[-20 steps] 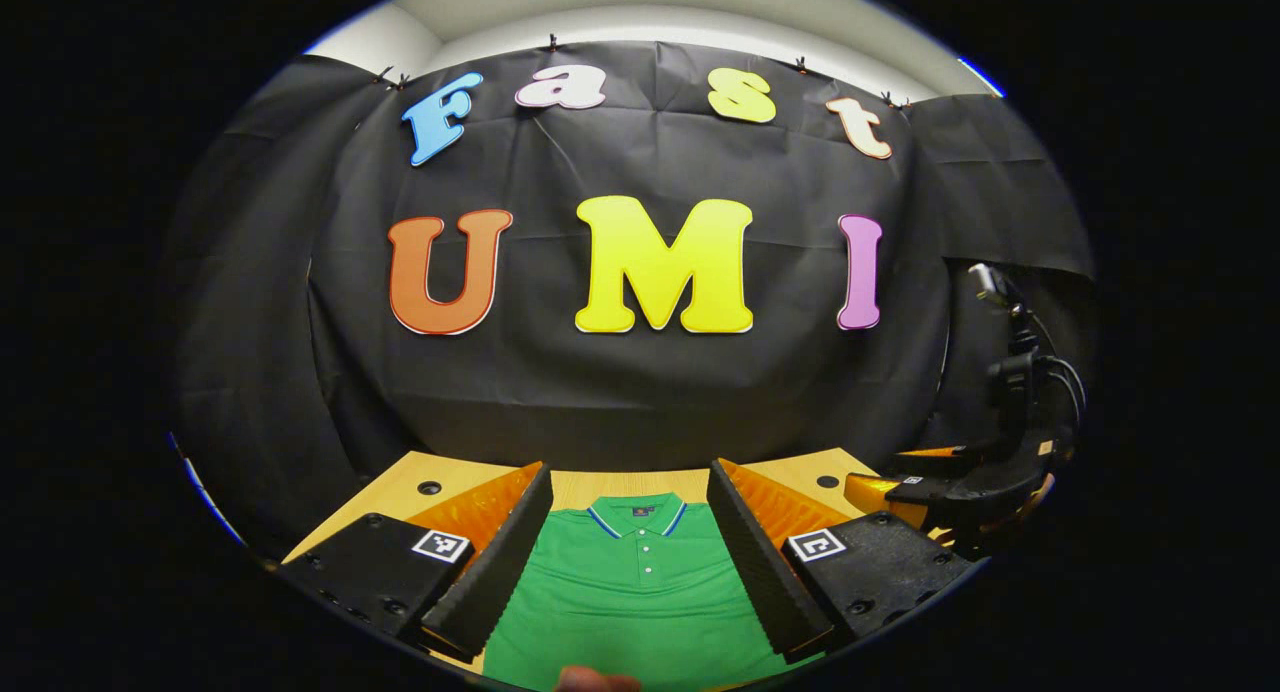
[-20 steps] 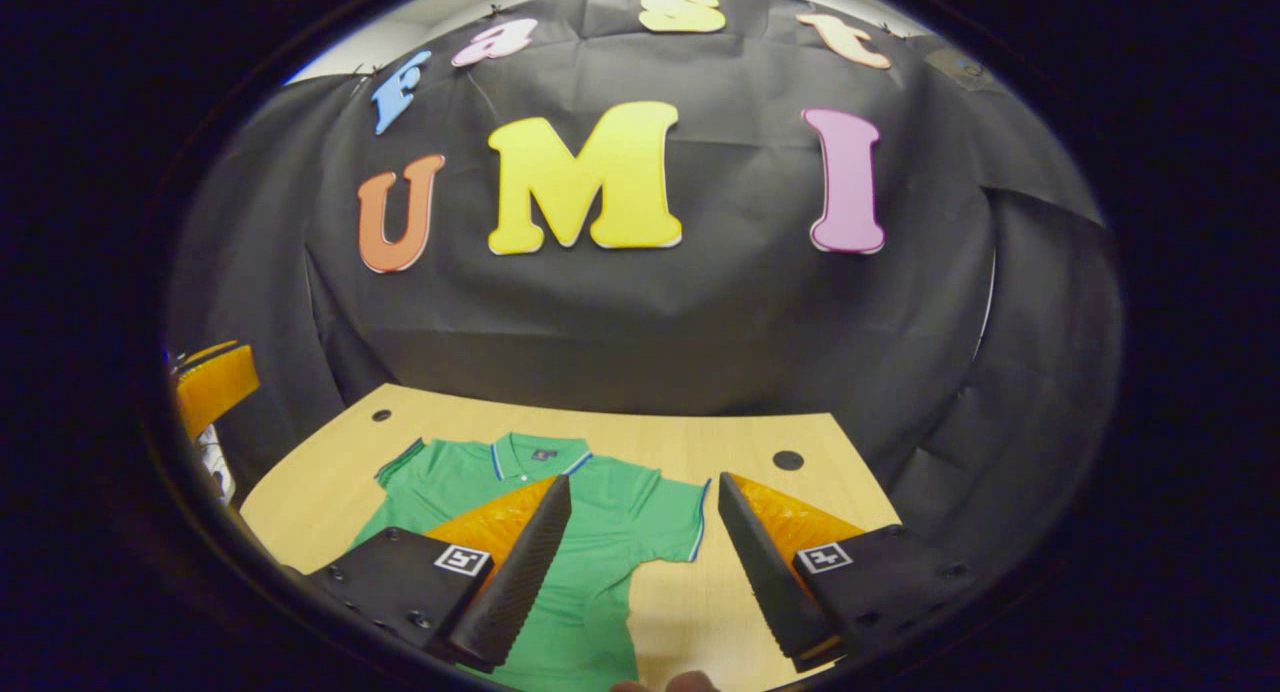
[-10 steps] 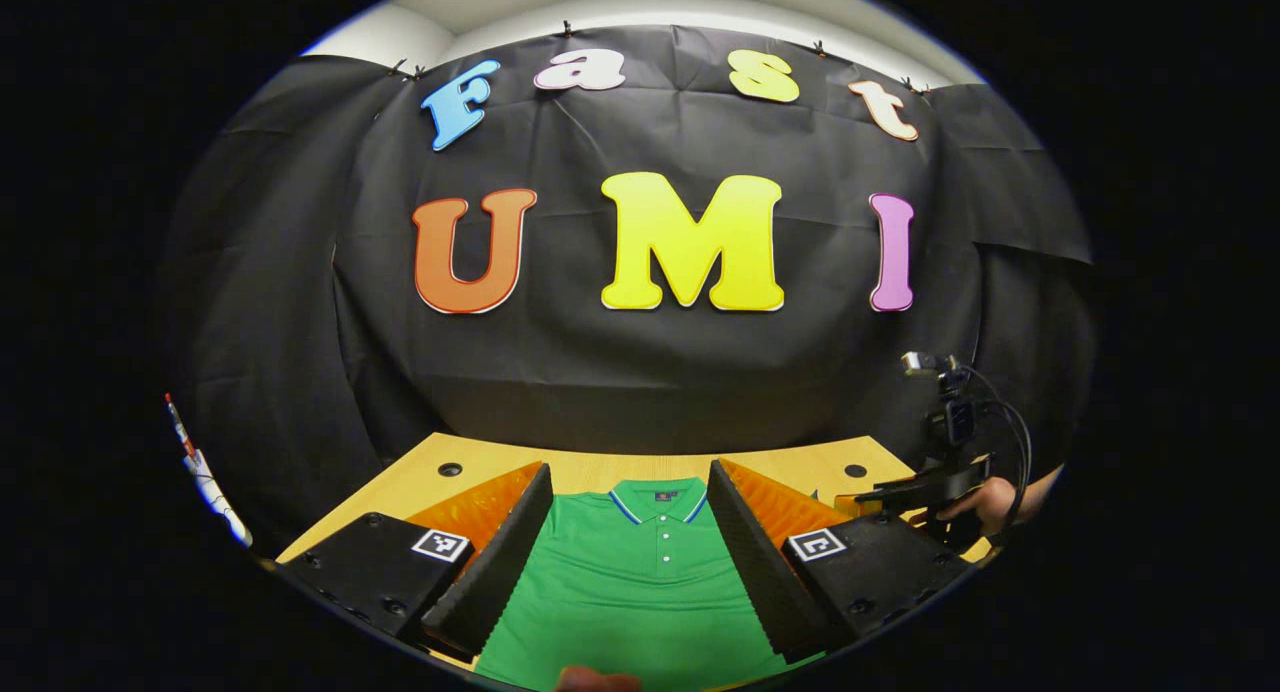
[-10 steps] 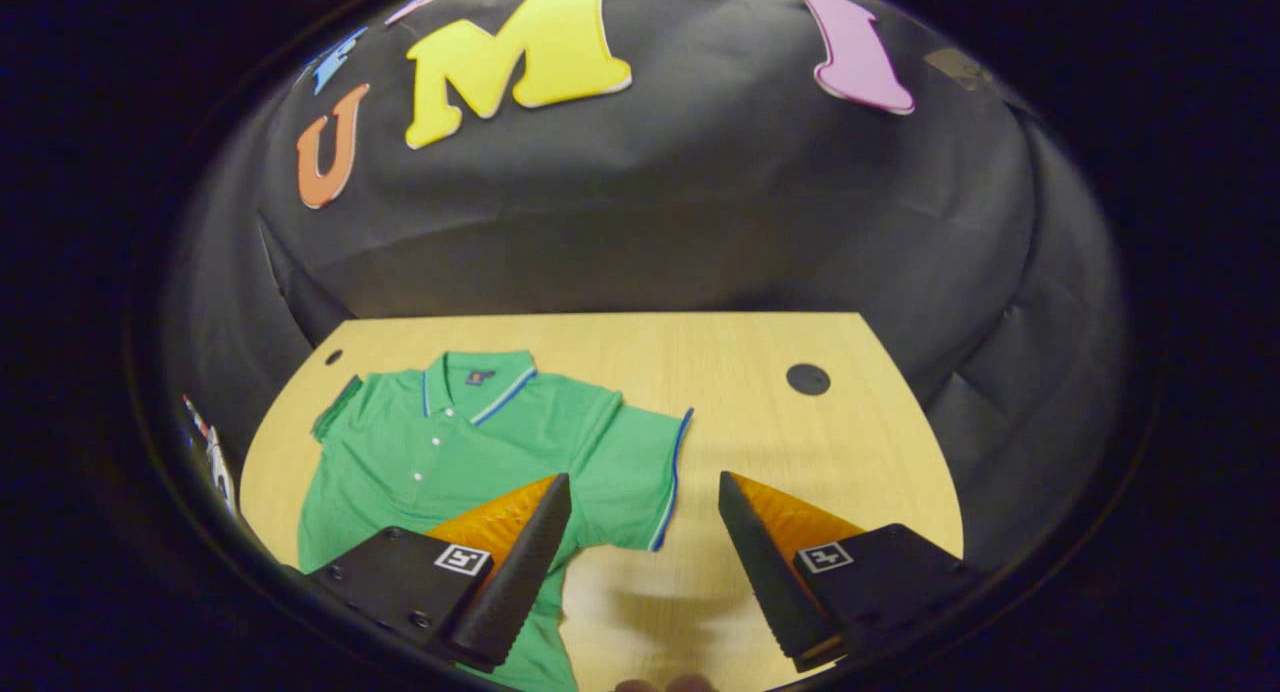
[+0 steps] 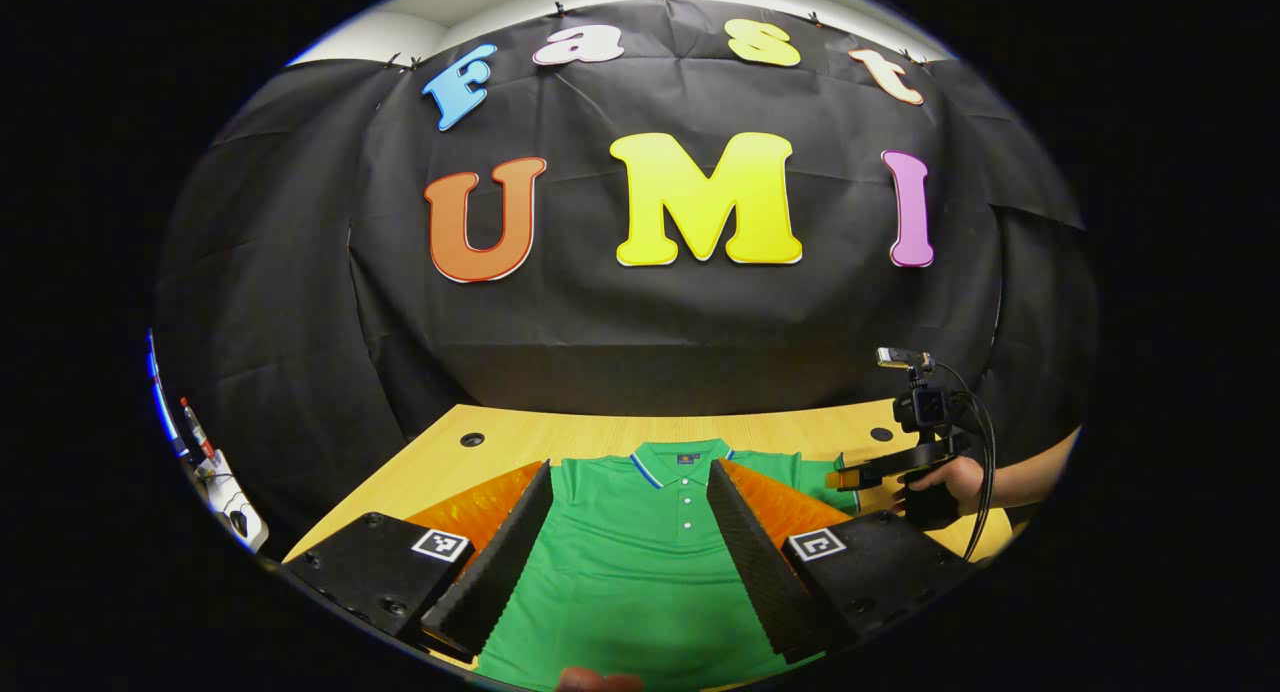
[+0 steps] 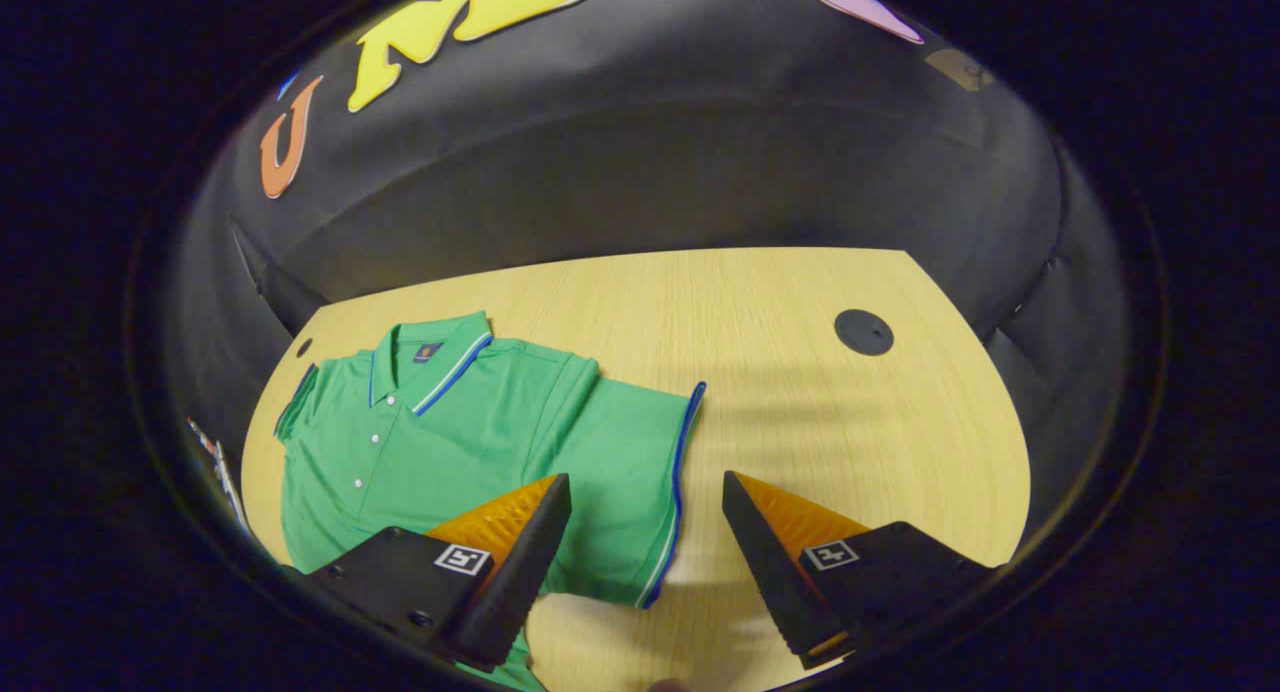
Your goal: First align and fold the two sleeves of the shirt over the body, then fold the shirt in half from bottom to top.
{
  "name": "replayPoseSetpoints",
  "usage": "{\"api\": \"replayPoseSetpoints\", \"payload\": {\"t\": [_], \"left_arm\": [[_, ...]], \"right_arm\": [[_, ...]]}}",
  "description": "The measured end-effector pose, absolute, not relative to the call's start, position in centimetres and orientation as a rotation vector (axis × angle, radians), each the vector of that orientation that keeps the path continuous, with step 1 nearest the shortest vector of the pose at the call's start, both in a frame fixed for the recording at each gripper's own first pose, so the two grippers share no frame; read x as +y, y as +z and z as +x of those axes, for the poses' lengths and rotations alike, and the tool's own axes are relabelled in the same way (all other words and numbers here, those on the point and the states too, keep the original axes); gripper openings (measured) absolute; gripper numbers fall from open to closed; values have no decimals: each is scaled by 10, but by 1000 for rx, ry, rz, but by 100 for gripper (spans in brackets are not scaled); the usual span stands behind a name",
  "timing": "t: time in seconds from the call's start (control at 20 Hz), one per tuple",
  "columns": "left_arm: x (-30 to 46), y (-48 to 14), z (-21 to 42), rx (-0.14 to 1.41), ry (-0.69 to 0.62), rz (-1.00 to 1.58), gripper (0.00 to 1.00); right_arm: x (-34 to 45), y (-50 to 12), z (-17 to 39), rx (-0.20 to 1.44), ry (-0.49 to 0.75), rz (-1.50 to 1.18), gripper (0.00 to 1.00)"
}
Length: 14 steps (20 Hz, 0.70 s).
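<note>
A green polo shirt (image 5: pixel 640 562) with a blue-and-white trimmed collar lies flat and face up on the wooden table (image 5: pixel 600 437). My left gripper (image 5: pixel 628 557) hovers open over the shirt's chest, its fingers on either side of the button placket. The right gripper (image 5: pixel 850 475), held by a hand (image 5: pixel 950 482), is at the right of the left gripper view, by the shirt's sleeve. In the right gripper view, the shirt (image 6: pixel 440 432) spreads to the left and its short sleeve (image 6: pixel 630 472) with a blue hem lies between the open fingers of my right gripper (image 6: pixel 648 557), just above it.
The table (image 6: pixel 800 372) has a dark round grommet (image 6: pixel 864 331) at the right and a smaller hole (image 6: pixel 303 347) at the far left corner. Black cloth wall stands behind the table. Some small items (image 5: pixel 215 467) hang at the left edge.
The right gripper has tilted down and moved in over the shirt's sleeve. The left gripper view has pulled back and tilted down a little, showing more of the shirt and table.
</note>
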<state>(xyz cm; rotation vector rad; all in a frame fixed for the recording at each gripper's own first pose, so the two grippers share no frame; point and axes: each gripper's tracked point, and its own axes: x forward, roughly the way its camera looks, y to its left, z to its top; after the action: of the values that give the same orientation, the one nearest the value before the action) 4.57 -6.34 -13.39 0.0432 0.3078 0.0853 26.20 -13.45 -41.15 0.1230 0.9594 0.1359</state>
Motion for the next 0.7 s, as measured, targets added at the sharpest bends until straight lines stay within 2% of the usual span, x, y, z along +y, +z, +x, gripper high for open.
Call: {"api": "replayPoseSetpoints", "payload": {"t": [0.1,0.15,0.4,0.45,0.55,0.6,0.7], "left_arm": [[-59,-137,45,317,103,46,100],[-58,-136,47,321,110,45,99],[-56,-139,45,339,131,41,99],[-56,-138,46,339,131,42,100],[-55,-137,46,338,132,48,100],[-54,-137,45,338,135,50,100],[-48,-136,42,339,145,53,100]], "right_arm": [[-133,-422,263,986,130,152,97],[-135,-425,260,1003,127,160,92],[-155,-432,266,1007,52,86,27],[-155,-430,267,1009,49,82,8],[-154,-431,268,1018,49,81,9],[-152,-424,268,1020,49,91,2],[-146,-423,268,1041,53,159,2]]}}
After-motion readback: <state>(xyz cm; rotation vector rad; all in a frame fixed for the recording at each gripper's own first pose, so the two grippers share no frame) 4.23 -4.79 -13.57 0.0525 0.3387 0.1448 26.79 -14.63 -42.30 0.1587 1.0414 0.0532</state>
